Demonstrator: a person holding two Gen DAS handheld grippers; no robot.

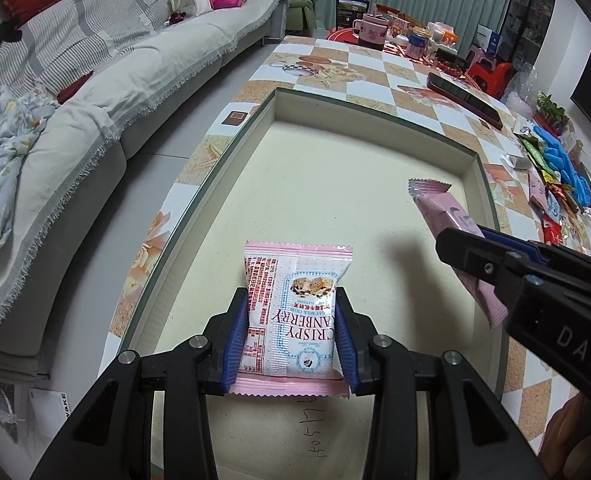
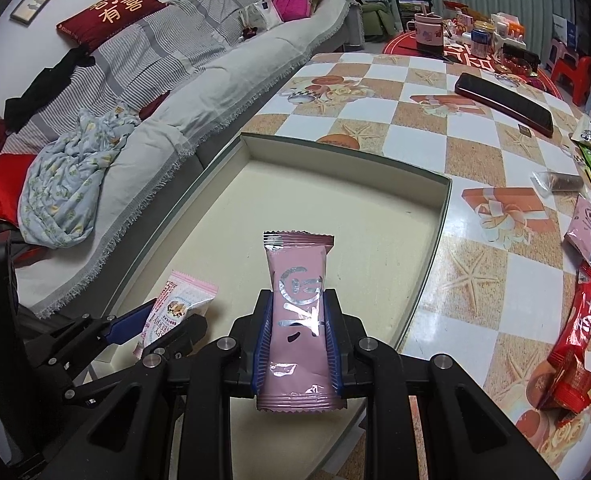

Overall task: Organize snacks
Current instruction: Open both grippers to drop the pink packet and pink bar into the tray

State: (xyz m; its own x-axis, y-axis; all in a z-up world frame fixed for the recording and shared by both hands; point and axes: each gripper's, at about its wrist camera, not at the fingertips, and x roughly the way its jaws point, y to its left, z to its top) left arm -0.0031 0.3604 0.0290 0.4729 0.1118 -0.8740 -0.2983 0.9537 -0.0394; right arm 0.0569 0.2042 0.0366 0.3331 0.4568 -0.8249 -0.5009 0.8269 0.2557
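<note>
My left gripper (image 1: pixel 291 308) is shut on a white and pink cranberry crisp packet (image 1: pixel 295 312), held above the floor of a shallow cream box (image 1: pixel 271 116). To its right, my right gripper (image 1: pixel 461 254) grips a slim pink snack bar (image 1: pixel 443 212) over the same box. In the right wrist view the right gripper (image 2: pixel 297 308) is shut on that pink bar (image 2: pixel 297 300), which sticks out past the blue pads (image 2: pixel 264 340). The left gripper (image 2: pixel 167 320) with the cranberry packet (image 2: pixel 179 304) shows at the lower left. The box (image 2: pixel 443 200) lies under both.
The box sits on a table with a checked starfish cloth (image 2: pixel 475 276). Several loose snack packets (image 2: pixel 575 344) lie along its right side, among them a red one. A dark phone (image 2: pixel 507 102) lies farther back, cups and jars (image 2: pixel 429 32) beyond. A grey sofa (image 2: pixel 199 80) runs along the left.
</note>
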